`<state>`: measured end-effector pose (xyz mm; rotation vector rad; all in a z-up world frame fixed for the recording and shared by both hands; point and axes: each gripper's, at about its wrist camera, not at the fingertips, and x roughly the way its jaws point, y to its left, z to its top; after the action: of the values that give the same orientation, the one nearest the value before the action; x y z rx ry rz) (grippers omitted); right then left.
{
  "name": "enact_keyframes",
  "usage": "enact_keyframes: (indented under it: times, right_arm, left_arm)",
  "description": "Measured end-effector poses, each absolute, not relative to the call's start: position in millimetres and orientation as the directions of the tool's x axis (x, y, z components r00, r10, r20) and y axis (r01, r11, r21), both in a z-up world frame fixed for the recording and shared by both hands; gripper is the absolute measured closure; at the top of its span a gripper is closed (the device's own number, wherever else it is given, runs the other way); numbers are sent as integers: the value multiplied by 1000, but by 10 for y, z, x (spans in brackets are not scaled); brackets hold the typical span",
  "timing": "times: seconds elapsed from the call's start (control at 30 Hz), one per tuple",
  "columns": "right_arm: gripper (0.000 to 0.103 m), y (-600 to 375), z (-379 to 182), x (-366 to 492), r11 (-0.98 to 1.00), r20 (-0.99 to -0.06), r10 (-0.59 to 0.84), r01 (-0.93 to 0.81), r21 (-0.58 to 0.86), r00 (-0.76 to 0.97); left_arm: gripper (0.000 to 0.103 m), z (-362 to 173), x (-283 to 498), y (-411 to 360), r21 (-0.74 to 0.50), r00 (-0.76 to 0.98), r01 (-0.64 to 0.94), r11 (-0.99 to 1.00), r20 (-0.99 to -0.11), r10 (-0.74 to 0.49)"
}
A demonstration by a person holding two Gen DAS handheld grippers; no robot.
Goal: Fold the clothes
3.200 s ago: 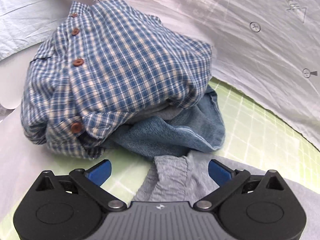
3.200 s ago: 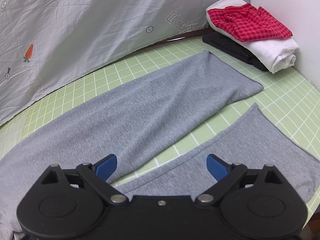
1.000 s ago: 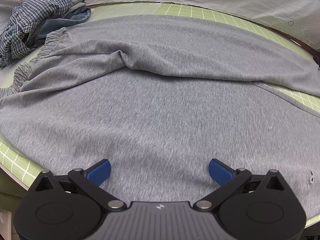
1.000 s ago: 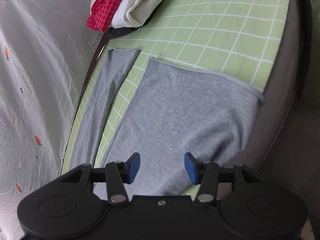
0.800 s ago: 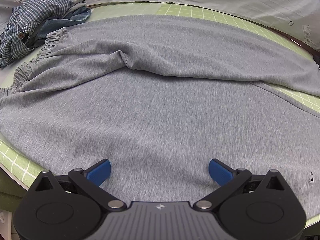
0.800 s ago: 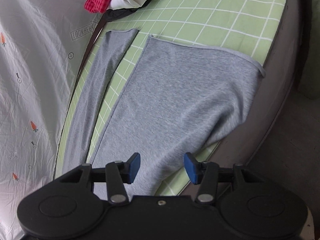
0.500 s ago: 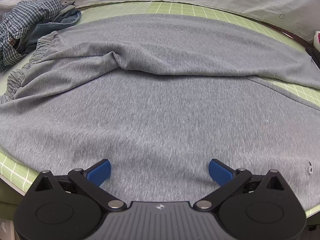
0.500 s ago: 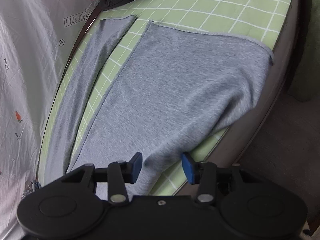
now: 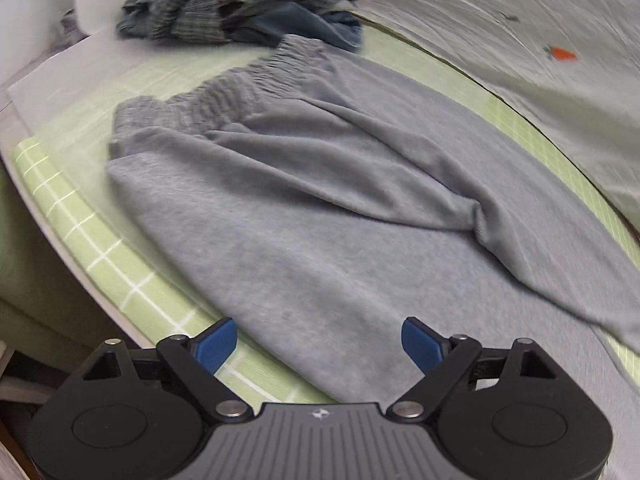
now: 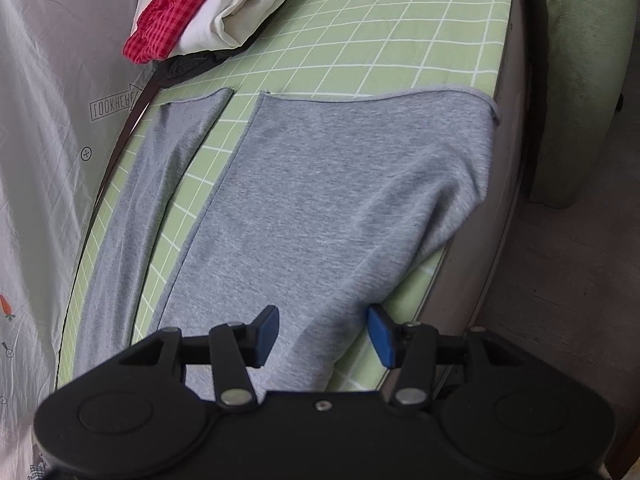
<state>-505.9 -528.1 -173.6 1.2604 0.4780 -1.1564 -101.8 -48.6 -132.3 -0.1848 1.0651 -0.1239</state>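
Grey sweatpants point(image 9: 320, 216) lie spread on the green grid mat point(image 9: 100, 264), with the gathered waistband point(image 9: 224, 96) at the far left. My left gripper point(image 9: 318, 344) is open, low over the near edge of the pants near the waist. In the right wrist view both grey legs point(image 10: 332, 184) run along the mat point(image 10: 360, 40); the near leg's hem corner point(image 10: 476, 152) droops over the table edge. My right gripper point(image 10: 323, 334) is open, its blue pads either side of the near leg's edge, with cloth between them but not clamped.
A crumpled blue plaid shirt on denim point(image 9: 240, 4) sits beyond the waistband. A folded stack with red check, white and black clothes point(image 10: 204, 12) lies at the mat's far end. A carrot-print white sheet point(image 10: 48, 120) bounds the far side. The floor point(image 10: 568, 280) drops off at the right.
The left gripper has swung left towards the waistband, so the waist and the plaid pile now fill its view. The right gripper slid along the near leg and stays partly closed.
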Motion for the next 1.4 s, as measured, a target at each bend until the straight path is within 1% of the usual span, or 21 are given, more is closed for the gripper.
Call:
enact_keyframes:
  times: [0.03, 0.1, 0.2, 0.27, 0.4, 0.5, 0.57, 0.63, 0.73, 0.9, 0.97, 1.0, 1.03, 1.07, 1.1, 1.13, 1.17, 1.23, 1.4]
  right_arm:
    - [50, -5266, -1732, -5034, -119, -821, -416, 871, 476, 392]
    - [48, -5242, -1728, -4977, -119, -823, -430, 880, 460, 372]
    - [40, -5223, -1729, -4912, -125, -818, -451, 883, 453, 356]
    - [30, -5218, -1734, -4888, -135, -810, -465, 876, 463, 357]
    - [21, -5216, -1740, -4866, -181, -799, -487, 855, 487, 352]
    - [12, -5249, -1750, -4833, -194, -795, -495, 846, 496, 352]
    - [2, -5286, -1753, -4791, -184, -797, -501, 859, 478, 337]
    - [1, -5328, -1754, -4745, -171, -802, -507, 875, 452, 315]
    - [1, -5393, -1755, -4727, -174, -808, -519, 891, 419, 279]
    - [1, -5511, -1762, -4772, -192, -815, -546, 917, 349, 195]
    - [7, -5564, -1762, -4787, -190, -817, -554, 931, 313, 161]
    - [10, -5584, -1750, -4785, -185, -817, -558, 938, 293, 145]
    - [25, -5605, -1739, -4783, -179, -817, -562, 945, 273, 129]
    - [55, -5627, -1728, -4782, -173, -817, -565, 952, 253, 115]
    - [72, -5654, -1721, -4781, -164, -821, -561, 958, 235, 105]
    - [92, -5675, -1719, -4788, -167, -825, -556, 960, 224, 96]
    - [96, -5685, -1708, -4809, -169, -820, -563, 959, 229, 97]
    - [100, -5674, -1629, -4827, -148, -790, -603, 958, 247, 111]
    - [101, -5558, -1294, -4944, -142, -725, -680, 951, 276, 109]
  left_arm:
    - [24, -1323, -941, -361, -205, 488, -31, 978, -857, -164]
    - [24, -1324, -802, -160, -200, 502, -92, 975, -855, -128]
    - [24, -1324, -609, 66, -189, 521, -126, 974, -848, -97]
    - [24, -1323, -486, 134, -155, 532, -130, 979, -844, -63]
    - [22, -1335, -224, 238, -64, 546, -154, 986, -837, 31]
    - [22, -1377, -80, 286, -48, 540, -155, 987, -841, 44]
    - [22, -1409, 13, 316, -43, 535, -154, 987, -844, 46]
    - [22, -1448, 65, 317, -38, 530, -157, 987, -846, 51]
    - [20, -1479, 95, 306, -38, 530, -163, 986, -846, 55]
    - [21, -1487, 136, 316, -31, 544, -158, 987, -837, 60]
    - [22, -1481, 149, 328, -38, 549, -166, 985, -834, 60]
    - [28, -1473, 153, 327, -40, 555, -164, 986, -830, 58]
    - [39, -1461, 155, 323, -43, 562, -158, 987, -825, 54]
    - [46, -1450, 158, 319, -46, 569, -152, 987, -821, 49]
    - [62, -1438, 163, 317, -56, 573, -144, 988, -819, 38]
    - [85, -1425, 170, 316, -69, 575, -136, 988, -818, 22]
    - [91, -1412, 183, 312, -79, 575, -127, 989, -818, 9]
    - [91, -1365, 198, 305, -75, 577, -124, 989, -817, 10]
    - [92, -966, 114, 385, -83, 630, -108, 991, -776, 4]
